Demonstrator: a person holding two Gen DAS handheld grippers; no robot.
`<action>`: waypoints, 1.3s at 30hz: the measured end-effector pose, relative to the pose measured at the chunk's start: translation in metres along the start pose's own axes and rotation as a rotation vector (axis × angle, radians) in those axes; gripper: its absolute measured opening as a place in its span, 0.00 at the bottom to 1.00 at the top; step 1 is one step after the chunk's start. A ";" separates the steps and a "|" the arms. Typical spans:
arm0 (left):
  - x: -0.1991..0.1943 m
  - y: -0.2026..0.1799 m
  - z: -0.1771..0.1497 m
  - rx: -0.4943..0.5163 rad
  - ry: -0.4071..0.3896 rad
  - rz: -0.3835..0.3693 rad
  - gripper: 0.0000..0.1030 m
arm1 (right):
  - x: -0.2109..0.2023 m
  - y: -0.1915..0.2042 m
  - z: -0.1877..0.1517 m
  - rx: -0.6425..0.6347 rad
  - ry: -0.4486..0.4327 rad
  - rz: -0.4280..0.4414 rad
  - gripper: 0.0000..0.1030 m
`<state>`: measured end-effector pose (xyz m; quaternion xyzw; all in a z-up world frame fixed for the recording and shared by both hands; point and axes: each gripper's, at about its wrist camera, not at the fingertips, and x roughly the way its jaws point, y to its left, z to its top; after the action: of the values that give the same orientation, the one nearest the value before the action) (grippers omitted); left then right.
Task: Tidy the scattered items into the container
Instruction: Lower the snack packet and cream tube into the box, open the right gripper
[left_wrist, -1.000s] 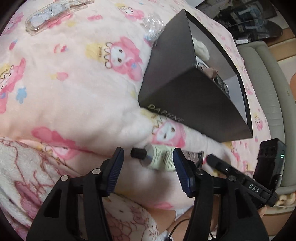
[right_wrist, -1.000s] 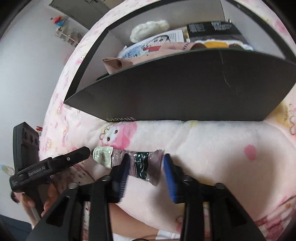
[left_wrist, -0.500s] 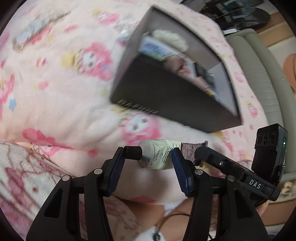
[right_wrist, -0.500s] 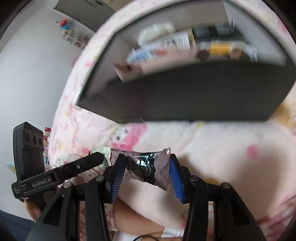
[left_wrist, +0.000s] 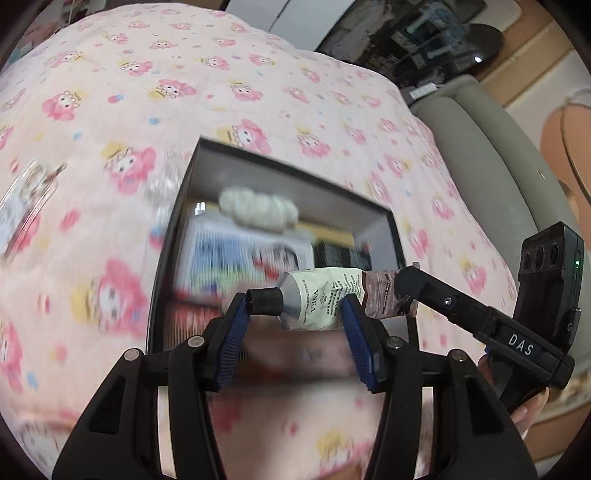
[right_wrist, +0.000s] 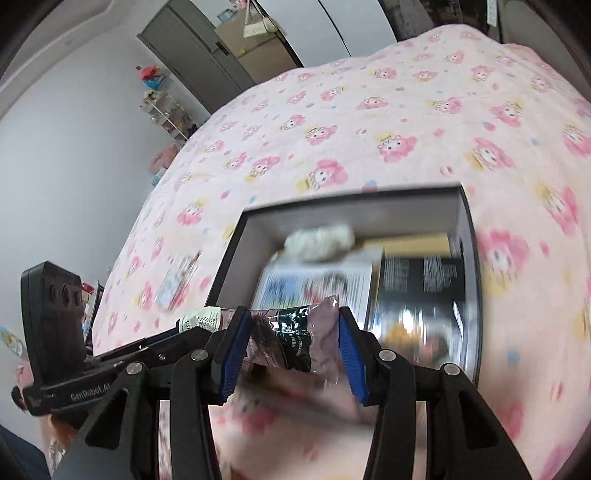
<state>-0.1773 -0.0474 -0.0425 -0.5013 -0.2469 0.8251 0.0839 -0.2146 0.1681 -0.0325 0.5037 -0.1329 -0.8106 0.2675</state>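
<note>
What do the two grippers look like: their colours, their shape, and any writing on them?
Both are black plastic. The left gripper and the right gripper each have two angular fingers with silver screws and ribbed blue pads. Seen from the side, the right one reads "DAS", the left one "GenRobot.AI".

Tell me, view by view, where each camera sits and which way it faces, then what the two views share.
Left wrist: sits on the left gripper, looks down along its fingers at the cream tube's cap end over the open black box; the right gripper shows.
Right wrist: sits on the right gripper, faces the box and the tube's crimped end; the left gripper shows.
Shared: tube, box, pink blanket.
</note>
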 end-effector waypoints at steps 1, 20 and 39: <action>0.009 0.003 0.009 -0.005 0.005 0.004 0.50 | 0.009 -0.004 0.010 0.007 0.011 -0.001 0.41; 0.098 0.027 0.030 -0.094 0.126 0.069 0.48 | 0.077 -0.063 0.031 0.057 0.088 -0.141 0.42; 0.109 0.004 0.027 -0.076 0.188 0.035 0.46 | 0.066 -0.044 0.004 -0.079 0.146 -0.183 0.40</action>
<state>-0.2524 -0.0179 -0.1201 -0.5835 -0.2604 0.7658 0.0729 -0.2548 0.1662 -0.1011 0.5603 -0.0345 -0.7975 0.2212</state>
